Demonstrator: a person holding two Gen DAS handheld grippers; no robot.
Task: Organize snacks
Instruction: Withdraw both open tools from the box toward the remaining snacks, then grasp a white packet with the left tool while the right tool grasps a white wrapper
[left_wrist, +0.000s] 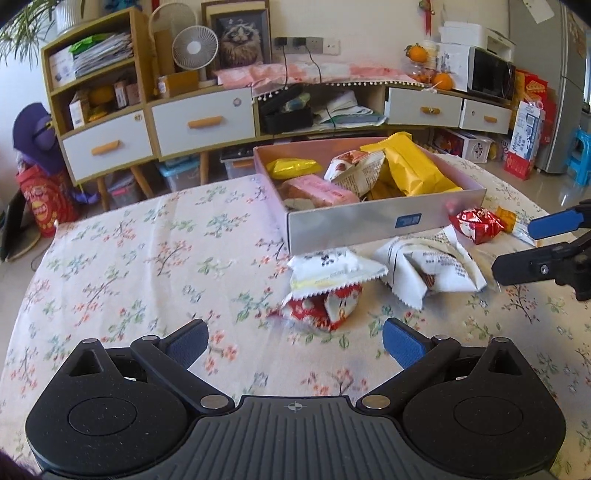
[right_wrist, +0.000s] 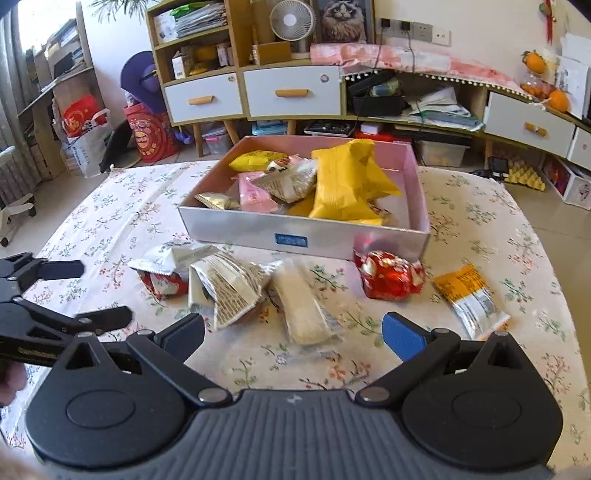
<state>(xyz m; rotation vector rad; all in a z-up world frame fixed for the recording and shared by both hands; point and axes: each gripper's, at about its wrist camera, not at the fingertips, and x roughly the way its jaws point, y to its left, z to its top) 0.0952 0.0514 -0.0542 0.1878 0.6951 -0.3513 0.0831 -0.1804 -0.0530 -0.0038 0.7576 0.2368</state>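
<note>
A shallow pink and silver box (left_wrist: 354, 221) (right_wrist: 258, 229) on the floral tablecloth holds yellow, pink and white snack packs. Loose snacks lie in front of it: a white pack on a red one (left_wrist: 325, 273) (right_wrist: 162, 269), a crumpled white printed pack (left_wrist: 432, 269) (right_wrist: 225, 288), a pale long pack (right_wrist: 303, 302), a red foil pack (left_wrist: 478, 223) (right_wrist: 388, 275) and an orange-white pack (right_wrist: 471, 297). My left gripper (left_wrist: 295, 345) is open just short of the white-on-red pack. My right gripper (right_wrist: 293, 338) is open with the pale pack's near end between its fingers, untouched.
A low sideboard (left_wrist: 207, 118) with white drawers and a shelf unit stands behind the table. The right gripper's fingers (left_wrist: 546, 225) reach in from the right in the left wrist view; the left gripper's fingers (right_wrist: 62, 269) show at the left in the right wrist view. Bags and boxes stand on the floor.
</note>
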